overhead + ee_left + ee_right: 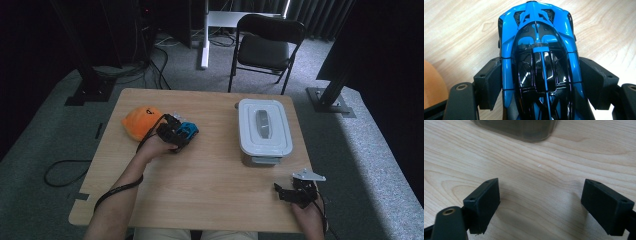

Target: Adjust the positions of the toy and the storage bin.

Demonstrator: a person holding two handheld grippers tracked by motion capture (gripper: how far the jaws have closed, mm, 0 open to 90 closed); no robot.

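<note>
Right gripper (289, 192): near table edge, jaws wide apart, holding nothing.
Left gripper (181, 133): clamped across the blue toy car (539, 62) mid-body, beside the orange plush (142, 121).
Handling: likely light, rigid, glossy, slippery; flanks suit gripping.
Beyond: lidded grey box (263, 130).

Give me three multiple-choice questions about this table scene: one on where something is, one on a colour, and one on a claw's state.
1. Where is the grey box on the table?
A. right side
B. left side
C. near edge centre

2. What colour is the toy car apart from black?
A. red
B. blue
C. green

3. What is the left claw doing?
A. open over bare table
B. shut on the orange plush
C. shut on the toy car

Answers:
1 A, the high view shows the box right of centre.
2 B, its body panels are blue.
3 C, the left claw's pads press on both sides of the car.
</note>
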